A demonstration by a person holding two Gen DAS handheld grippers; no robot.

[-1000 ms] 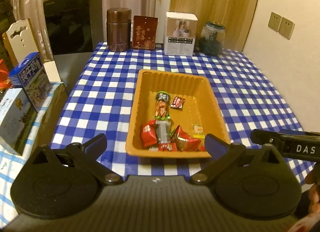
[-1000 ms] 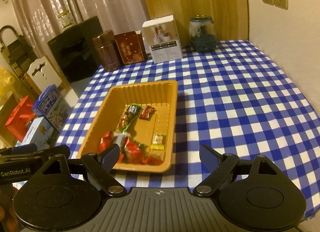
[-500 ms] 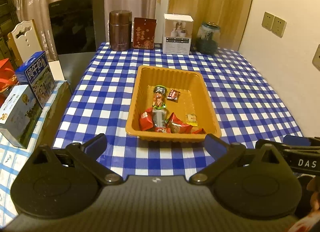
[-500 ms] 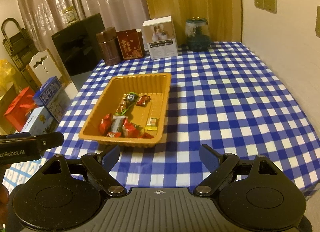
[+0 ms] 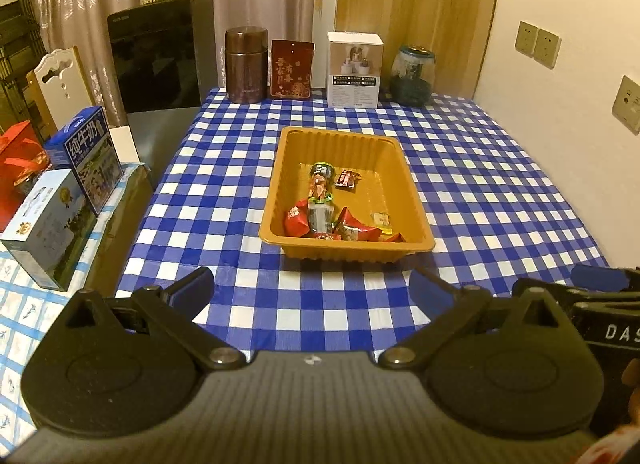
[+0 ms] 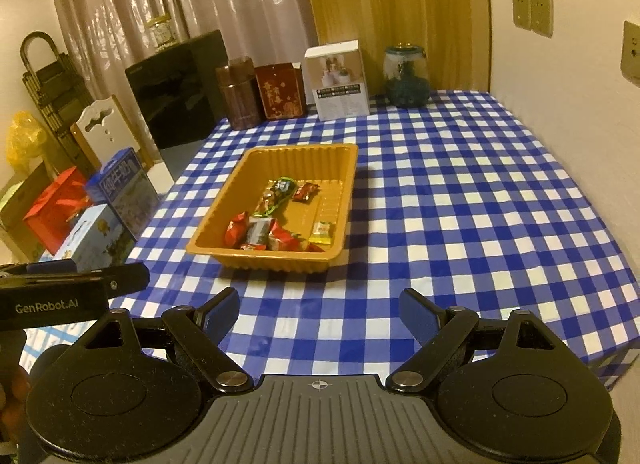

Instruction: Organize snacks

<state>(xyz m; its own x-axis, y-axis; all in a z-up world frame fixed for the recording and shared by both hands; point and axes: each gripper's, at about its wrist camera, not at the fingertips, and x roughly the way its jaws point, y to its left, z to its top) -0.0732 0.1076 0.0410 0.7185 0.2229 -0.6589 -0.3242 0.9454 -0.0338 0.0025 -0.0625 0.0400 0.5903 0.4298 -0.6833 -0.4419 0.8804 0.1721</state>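
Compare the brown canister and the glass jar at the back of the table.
The brown canister is opaque, straight-sided and metallic; the glass jar is see-through, rounded and holds dark contents. The canister stands taller, at the row's left end; the jar sits at the right end. Both stand upright on the checked tablecloth.

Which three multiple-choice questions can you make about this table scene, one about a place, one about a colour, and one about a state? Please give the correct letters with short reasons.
1. Where do the wrapped snacks lie?
A. inside the tray
B. on the cloth beside the tray
C. on the white box

2. What colour is the tray?
A. green
B. orange-yellow
C. white

3. How are the jaws of the right gripper?
A. shut on a snack
B. shut on nothing
C. open with nothing between them

Answers:
1 A, all wrappers sit within the tray walls.
2 B, its ribbed walls are orange-yellow against the blue checked tablecloth.
3 C, the blue pads stand wide apart and only cloth shows between them.
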